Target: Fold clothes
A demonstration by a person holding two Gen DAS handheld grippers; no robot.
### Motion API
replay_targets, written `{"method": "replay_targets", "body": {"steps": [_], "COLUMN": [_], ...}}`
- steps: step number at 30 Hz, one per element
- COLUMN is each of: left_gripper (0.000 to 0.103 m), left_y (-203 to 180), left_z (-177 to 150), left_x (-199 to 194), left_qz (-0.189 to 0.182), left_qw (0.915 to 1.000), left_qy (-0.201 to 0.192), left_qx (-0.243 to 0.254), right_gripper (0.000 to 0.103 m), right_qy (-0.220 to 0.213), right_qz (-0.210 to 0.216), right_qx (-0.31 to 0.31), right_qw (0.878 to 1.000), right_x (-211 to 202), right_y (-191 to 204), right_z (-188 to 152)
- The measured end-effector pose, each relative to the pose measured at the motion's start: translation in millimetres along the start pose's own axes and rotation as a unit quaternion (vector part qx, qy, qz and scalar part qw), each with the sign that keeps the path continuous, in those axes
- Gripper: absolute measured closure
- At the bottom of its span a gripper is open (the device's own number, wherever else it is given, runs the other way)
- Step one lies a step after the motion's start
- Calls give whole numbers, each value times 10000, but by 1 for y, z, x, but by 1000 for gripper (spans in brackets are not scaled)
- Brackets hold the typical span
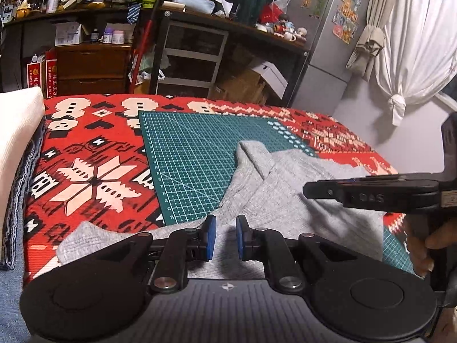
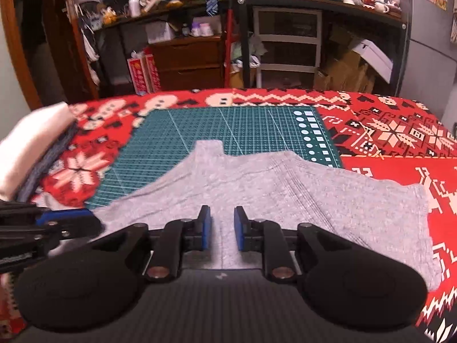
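Observation:
A grey knit garment (image 1: 288, 200) lies partly folded, half on the green cutting mat (image 1: 194, 148) and half on the red patterned blanket (image 1: 94, 143). My left gripper (image 1: 226, 235) hovers low over the garment's near edge, open, with only cloth showing between the blue pads (image 1: 210, 237). From the right wrist view the garment (image 2: 271, 183) spreads wide with a narrow tab pointing away. My right gripper (image 2: 222, 231) is open above its near middle. The right gripper (image 1: 308, 191) shows side-on in the left wrist view. The left gripper (image 2: 85, 220) reaches in from the left.
A stack of folded clothes, white on top (image 2: 31, 143), sits at the blanket's left edge. A person's hand (image 1: 422, 245) holds the right gripper. Behind the bed stand cluttered shelves (image 1: 94, 8), a drawer unit (image 2: 288, 43), a fridge (image 1: 328, 43) and a white curtain (image 1: 414, 43).

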State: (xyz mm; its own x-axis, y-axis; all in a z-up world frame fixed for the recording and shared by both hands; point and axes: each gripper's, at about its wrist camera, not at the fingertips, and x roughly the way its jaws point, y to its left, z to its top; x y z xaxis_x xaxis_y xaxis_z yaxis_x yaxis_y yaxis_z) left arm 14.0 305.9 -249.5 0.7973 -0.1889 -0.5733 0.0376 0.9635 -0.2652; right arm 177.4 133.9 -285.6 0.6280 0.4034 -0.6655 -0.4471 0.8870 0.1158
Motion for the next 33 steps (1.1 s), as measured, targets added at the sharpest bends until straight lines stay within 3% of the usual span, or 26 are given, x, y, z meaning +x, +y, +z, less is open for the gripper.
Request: {"method": "replay_targets", "body": {"steps": [9,11,25,29,33], "left_gripper": [90,90,90,90,90], "left_y": [-10,-11,-16,-25,-37], "left_z": [-6,-9,-29,-34,-41], "left_x": [-12,-14,-36,-47,-53], "left_qz": [-129,-190,-209,-302,-547], "left_qw": [9999,9998,9997,9994,9980], "left_qy": [42,84,160,129,194], "left_qx": [81,53,-12,117,259], "right_gripper": [86,93,93,93,93], "right_qy": [338,421,294,201,391], "right_qz": [691,669,296,564,729], "right_qx": [-173,-220,337,-5,-267], "right_qw": [9969,9966,9986,9982,9962], "right_x": [-44,-44,-57,-78,-80], "right_y": [10,12,-25,-9,12], "right_z": [-33,-41,-55,-56,-65]}}
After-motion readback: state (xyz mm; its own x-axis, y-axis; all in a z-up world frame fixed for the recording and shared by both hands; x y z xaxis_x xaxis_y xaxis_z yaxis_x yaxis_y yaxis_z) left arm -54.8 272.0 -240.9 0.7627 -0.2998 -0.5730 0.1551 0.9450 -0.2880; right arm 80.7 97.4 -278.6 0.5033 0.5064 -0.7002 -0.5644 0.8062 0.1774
